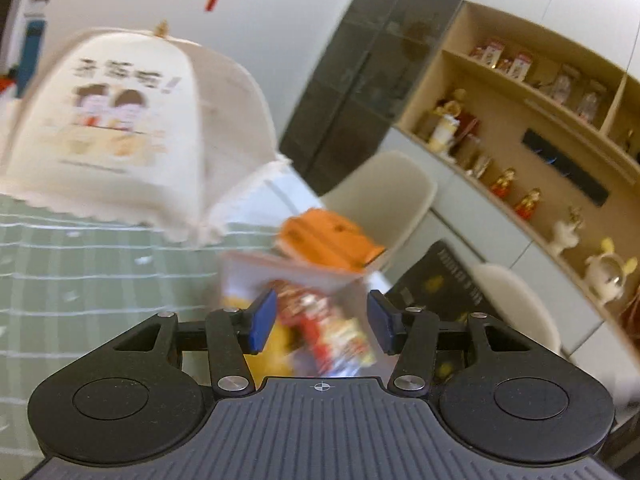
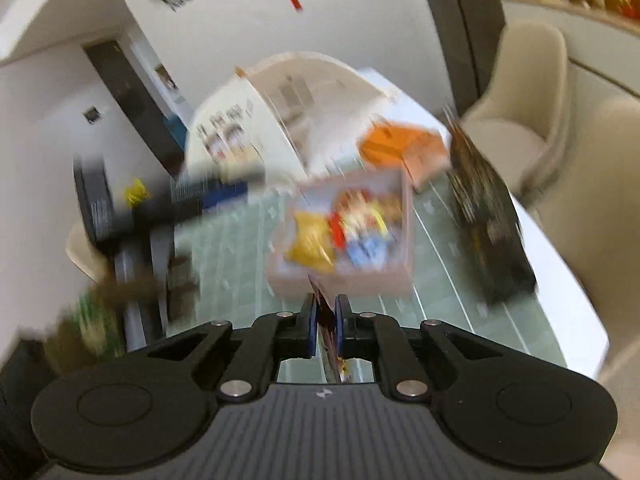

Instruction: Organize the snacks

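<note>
A pale open box [image 2: 396, 276] stands on the green striped tablecloth and holds several snack packets, yellow [image 2: 310, 240], red and blue. In the left wrist view the box [image 1: 236, 272] lies just ahead with a red and yellow packet [image 1: 324, 328] inside. My left gripper [image 1: 322, 322] is open and empty above the box. My right gripper [image 2: 325, 322] is shut on a thin dark red snack packet [image 2: 326, 314], held edge-on a little short of the box. The left gripper [image 2: 188, 200] shows blurred at the left of the right wrist view.
A cream mesh food cover [image 1: 120, 120] stands at the far left of the table. An orange box [image 1: 328, 236] sits behind the snack box. A black box [image 2: 488, 216] lies to the right. Beige chairs [image 1: 384, 196] and shelves [image 1: 540, 128] are beyond the table edge.
</note>
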